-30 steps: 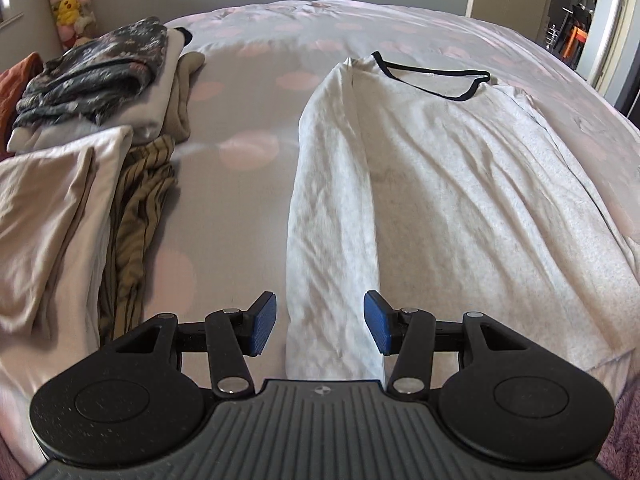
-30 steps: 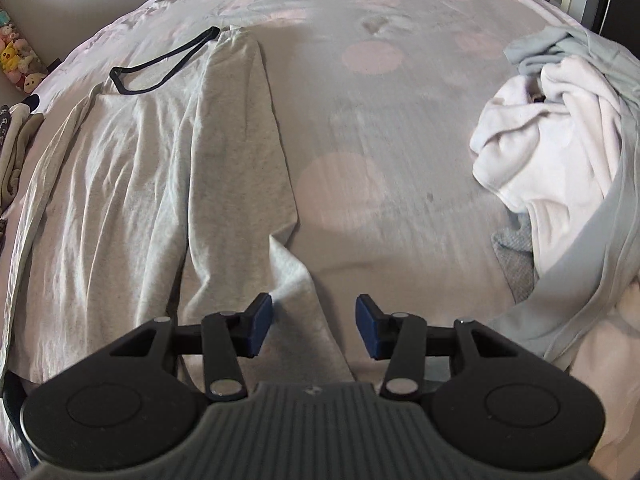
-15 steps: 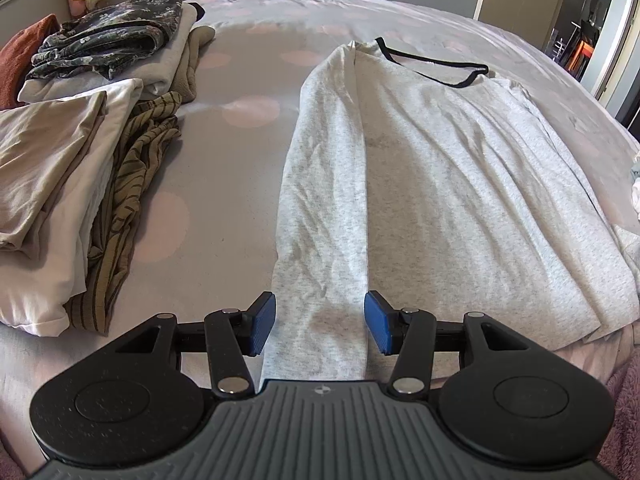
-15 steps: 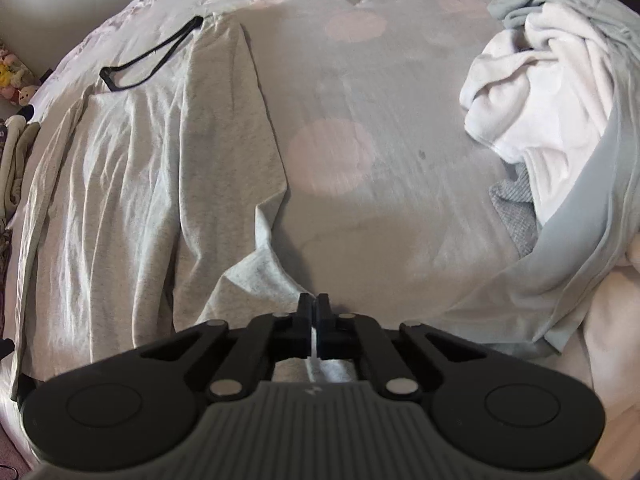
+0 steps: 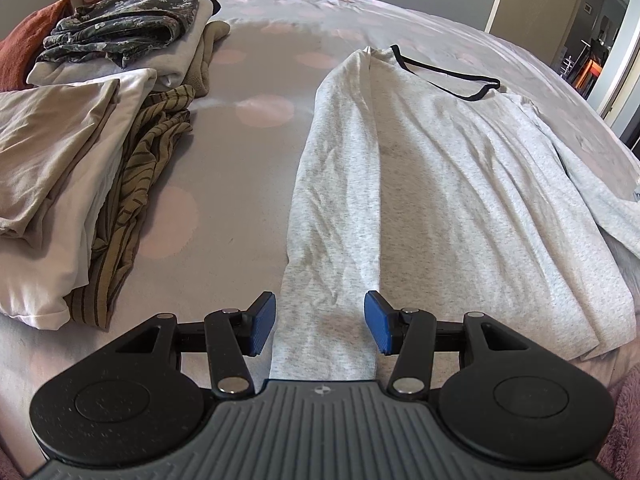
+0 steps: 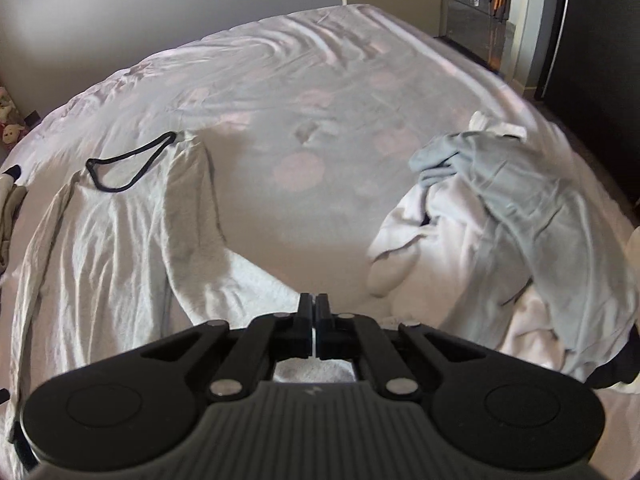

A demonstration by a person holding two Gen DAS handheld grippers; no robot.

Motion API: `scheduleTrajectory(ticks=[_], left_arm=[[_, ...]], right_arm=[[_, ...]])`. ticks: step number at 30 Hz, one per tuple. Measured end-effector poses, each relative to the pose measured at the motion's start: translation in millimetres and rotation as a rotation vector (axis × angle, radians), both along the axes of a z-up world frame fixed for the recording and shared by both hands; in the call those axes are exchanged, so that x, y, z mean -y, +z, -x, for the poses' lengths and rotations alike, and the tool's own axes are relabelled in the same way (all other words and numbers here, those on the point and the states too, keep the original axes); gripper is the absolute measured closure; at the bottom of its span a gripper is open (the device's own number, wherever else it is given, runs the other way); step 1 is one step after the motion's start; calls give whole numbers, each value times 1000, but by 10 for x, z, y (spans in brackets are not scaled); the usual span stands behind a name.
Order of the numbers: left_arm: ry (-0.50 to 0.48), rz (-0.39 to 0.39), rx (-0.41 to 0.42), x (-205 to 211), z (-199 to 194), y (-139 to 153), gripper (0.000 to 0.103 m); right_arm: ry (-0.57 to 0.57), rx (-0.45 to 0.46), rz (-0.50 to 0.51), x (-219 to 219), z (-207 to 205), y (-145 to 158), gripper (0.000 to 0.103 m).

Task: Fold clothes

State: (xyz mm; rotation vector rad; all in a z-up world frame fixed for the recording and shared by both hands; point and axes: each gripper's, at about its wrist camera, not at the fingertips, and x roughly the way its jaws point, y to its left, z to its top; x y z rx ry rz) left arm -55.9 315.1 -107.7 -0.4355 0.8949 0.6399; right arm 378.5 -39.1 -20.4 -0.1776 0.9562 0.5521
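Observation:
A light grey long-sleeved shirt [image 5: 460, 184] with a black collar lies flat on the bed, collar away from me. My left gripper [image 5: 320, 328] is open, its blue pads either side of the left sleeve's end [image 5: 328, 320] at the bed's near edge. My right gripper [image 6: 314, 320] is shut on the end of the shirt's right sleeve [image 6: 256, 288] and holds it lifted off the bed. The shirt body [image 6: 104, 248] lies to its left.
Stacks of folded clothes [image 5: 80, 128] sit on the left of the bed. A heap of unfolded white and pale blue garments [image 6: 500, 232] lies on the right. The bed cover [image 6: 300, 128] is grey with pink dots. A doorway [image 5: 600, 48] is at far right.
My right gripper shut on the right sleeve's end and has lifted it, tilting upward. My left gripper drew back slightly along the left sleeve and stays open.

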Motion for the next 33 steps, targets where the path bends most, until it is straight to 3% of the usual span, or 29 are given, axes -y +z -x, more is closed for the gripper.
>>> scheduleTrajectory(ticks=[9,15,20,24,26,28,33], left_arm=[[28,15,-17,-67,-21,-57,56],[33,21,-31,-107,-14,-51,56],[18,35,-23,-110,-23,-2,56],[-33,37,-12,-31,-88,1,55],[-54,35,-22,15,-142,-36,55],[-70,30,-34,61,-180,-74,55],[-107,-50,-100,214,-245,-155,55]], right_arm=[[-170,143,67,293,-703,395,102],[-254,172,177,290,-1179,130,102],[-264,141,192,245,-1313,-130,98],[-245,232,169,206,-1134,-82,91],[-215,281,116,173,-941,-19,75],[-166,310,45,94,-674,16,72],[-40,272,-131,-215,22,-129,66]])
